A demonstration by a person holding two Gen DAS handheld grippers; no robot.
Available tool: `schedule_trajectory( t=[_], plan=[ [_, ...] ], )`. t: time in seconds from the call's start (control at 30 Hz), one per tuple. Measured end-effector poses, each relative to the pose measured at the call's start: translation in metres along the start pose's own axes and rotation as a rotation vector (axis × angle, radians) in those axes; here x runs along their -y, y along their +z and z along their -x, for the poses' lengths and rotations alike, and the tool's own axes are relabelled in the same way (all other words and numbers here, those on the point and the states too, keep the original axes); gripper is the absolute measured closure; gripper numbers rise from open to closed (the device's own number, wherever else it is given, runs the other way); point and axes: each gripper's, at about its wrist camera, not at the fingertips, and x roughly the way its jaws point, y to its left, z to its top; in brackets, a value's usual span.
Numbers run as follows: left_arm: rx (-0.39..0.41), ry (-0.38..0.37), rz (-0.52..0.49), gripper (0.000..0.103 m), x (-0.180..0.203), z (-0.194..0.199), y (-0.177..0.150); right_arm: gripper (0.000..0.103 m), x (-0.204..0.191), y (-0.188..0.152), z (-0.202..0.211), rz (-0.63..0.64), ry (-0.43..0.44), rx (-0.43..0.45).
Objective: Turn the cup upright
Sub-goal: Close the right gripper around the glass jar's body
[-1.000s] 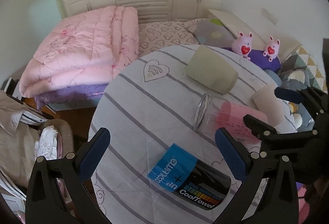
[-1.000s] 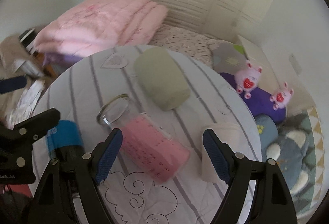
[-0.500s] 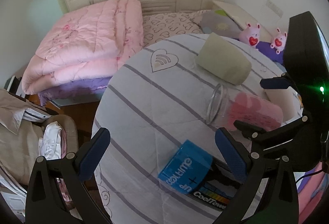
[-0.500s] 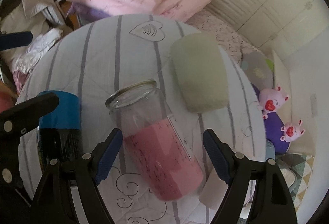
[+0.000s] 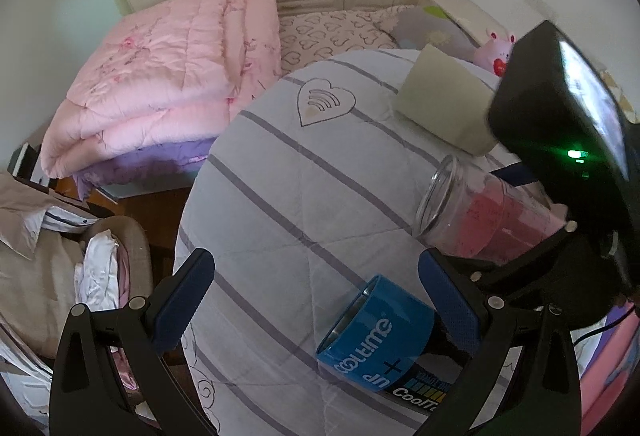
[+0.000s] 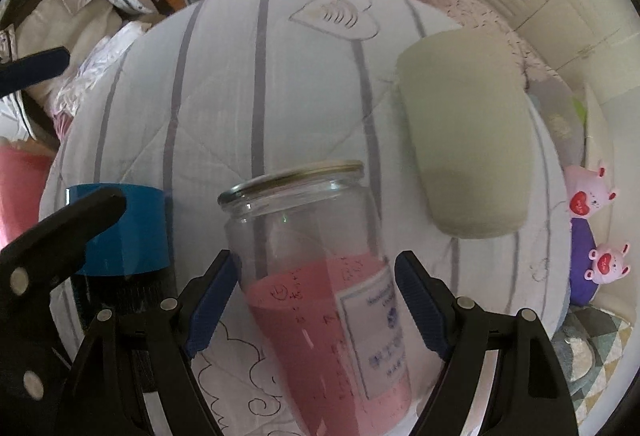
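a round table under a grey-striped quilted cloth (image 5: 304, 204) carries a heart emblem (image 5: 325, 104). a blue and black can (image 5: 384, 340) lies on its side near the front edge, and a pale green cup (image 6: 468, 140) lies on its side farther back. behind the table a folded pink quilt (image 5: 168, 76) rests on a bed. two pink plush toys (image 6: 592, 196) sit at the right, and rumpled clothes (image 5: 44, 244) are piled at the left.

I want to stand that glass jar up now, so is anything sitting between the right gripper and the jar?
Nothing visible does. The glass jar already lies between the fingers of the right gripper, which look open around it. The green cup and the blue can lie off to either side, clear of the jar.
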Motion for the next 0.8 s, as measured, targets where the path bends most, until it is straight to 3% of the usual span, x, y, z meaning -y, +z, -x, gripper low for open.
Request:
schedule_trajectory(
  t=[0.17,0.27,0.4,0.67,0.8],
  plan=[
    [0.003,-0.001,-0.001,0.0,0.001,0.002,-0.002,0.026,0.008,0.0,-0.004,-0.043,0.021,-0.022],
    [0.009,-0.003,-0.003,0.0,0.004,0.005,-0.002,0.026,0.019,-0.007,0.004,-0.122,0.083,0.005],
    [0.026,-0.014,-0.01,0.0,0.01,0.017,-0.005,0.027,0.031,-0.019,0.018,-0.223,0.091,0.045],
    [0.087,-0.064,-0.057,0.0,0.035,0.055,-0.016,0.029,0.039,-0.081,0.068,-0.434,0.158,0.131],
    [0.117,-0.085,-0.115,0.0,0.054,0.075,-0.029,0.03,0.039,-0.108,0.064,-0.524,0.24,0.137]
  ],
)
